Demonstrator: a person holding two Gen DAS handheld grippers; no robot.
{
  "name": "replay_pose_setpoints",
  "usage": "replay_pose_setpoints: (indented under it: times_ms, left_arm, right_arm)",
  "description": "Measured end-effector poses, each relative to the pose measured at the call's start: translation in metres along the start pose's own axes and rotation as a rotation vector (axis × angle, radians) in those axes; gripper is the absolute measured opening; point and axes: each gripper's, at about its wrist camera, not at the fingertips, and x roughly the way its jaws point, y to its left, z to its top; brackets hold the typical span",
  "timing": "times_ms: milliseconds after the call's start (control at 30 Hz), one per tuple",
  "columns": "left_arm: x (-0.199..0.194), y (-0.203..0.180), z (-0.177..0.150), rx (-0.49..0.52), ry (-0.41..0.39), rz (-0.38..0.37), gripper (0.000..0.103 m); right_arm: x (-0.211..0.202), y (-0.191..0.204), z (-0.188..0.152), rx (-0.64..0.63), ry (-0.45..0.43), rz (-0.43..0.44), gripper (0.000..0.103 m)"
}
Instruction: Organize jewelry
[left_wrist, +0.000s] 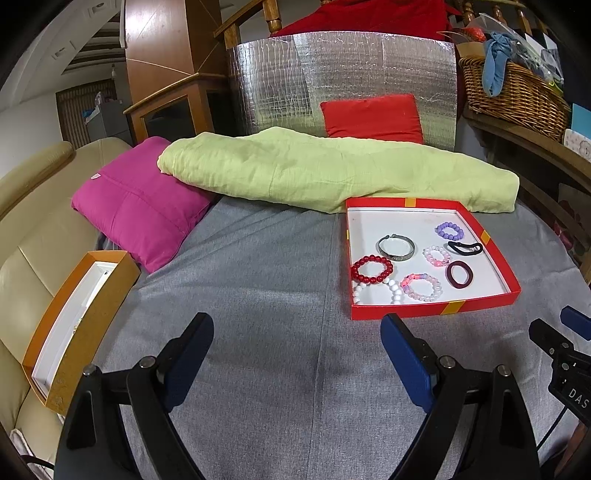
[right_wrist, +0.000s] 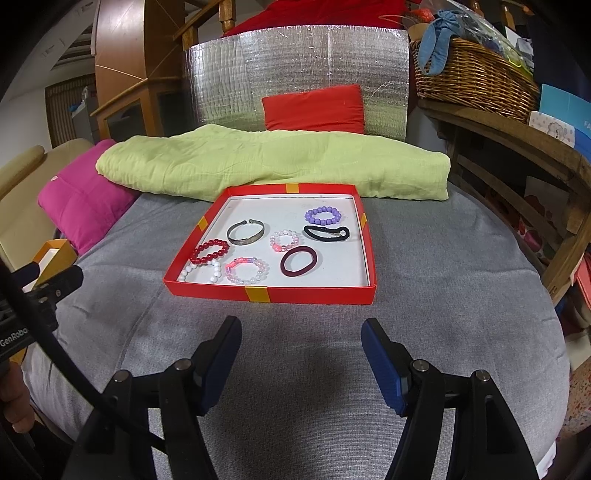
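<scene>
A shallow red box lid lies on the grey cloth and holds several bracelets and hair ties: a red bead bracelet, a white bead one, a metal bangle, two pink-clear ones, a purple one, a black hair tie and a maroon one. My right gripper hovers open just short of the lid's near wall, nothing between its fingers. My left gripper hangs open over bare cloth, left of the lid. An orange box with a white inside sits at the left.
A green folded blanket lies right behind the lid, a magenta cushion to its left, a red cushion against a silver foil panel. A wicker basket stands on a wooden shelf at the right. A beige sofa borders the left.
</scene>
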Motion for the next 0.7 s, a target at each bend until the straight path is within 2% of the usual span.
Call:
replay_pose_setpoints:
  times_ms: [700]
  left_arm:
    - [0.0012, 0.0013, -0.0012, -0.001, 0.005, 0.003, 0.092]
  right_arm:
    - [0.0002, 0.0006, -0.0001, -0.003, 0.001, -0.002, 0.071]
